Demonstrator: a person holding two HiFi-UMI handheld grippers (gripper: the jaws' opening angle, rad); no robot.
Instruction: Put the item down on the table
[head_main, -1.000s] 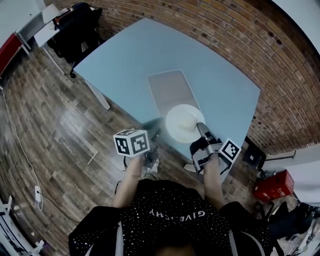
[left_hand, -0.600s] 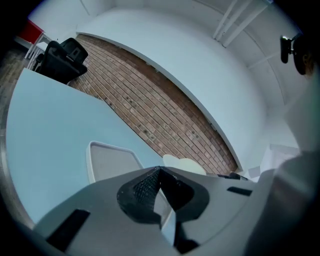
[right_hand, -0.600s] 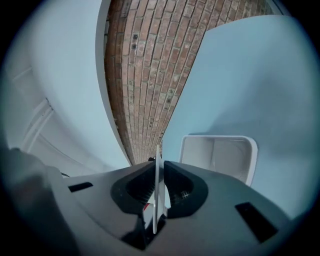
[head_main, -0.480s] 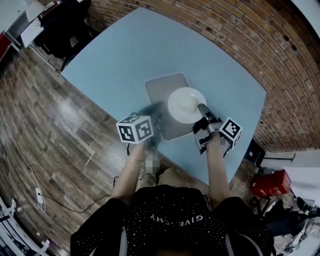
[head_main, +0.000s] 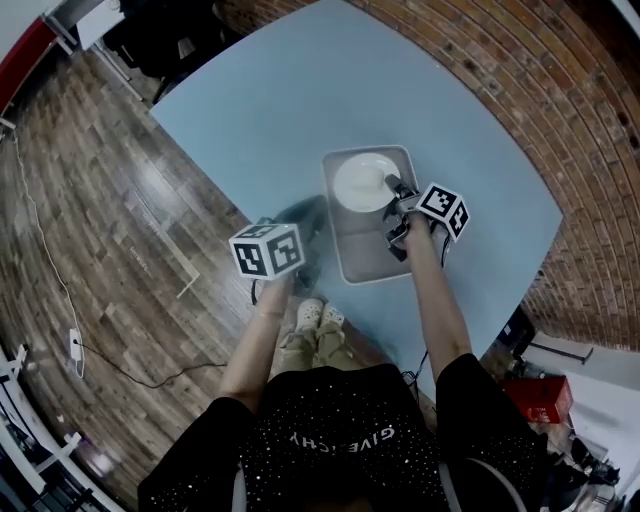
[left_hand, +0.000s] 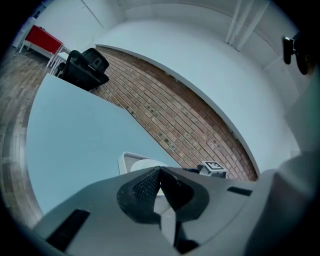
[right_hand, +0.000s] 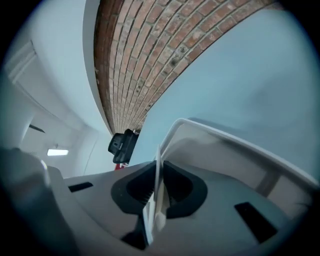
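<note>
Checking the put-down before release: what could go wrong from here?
1. The right tongs pinch the plate only at its thin rim, so the plate may pivot or slip.
2. In the head view the plate is over the tray, not over bare table. Releasing here would likely land it in the tray, or tip it on the tray's wall.

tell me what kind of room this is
Probably a workroom or studio, not a home kitchen. A large pale blue table stands beside a bare brick wall on a wood plank floor, with a black chair past its far corner.
</note>
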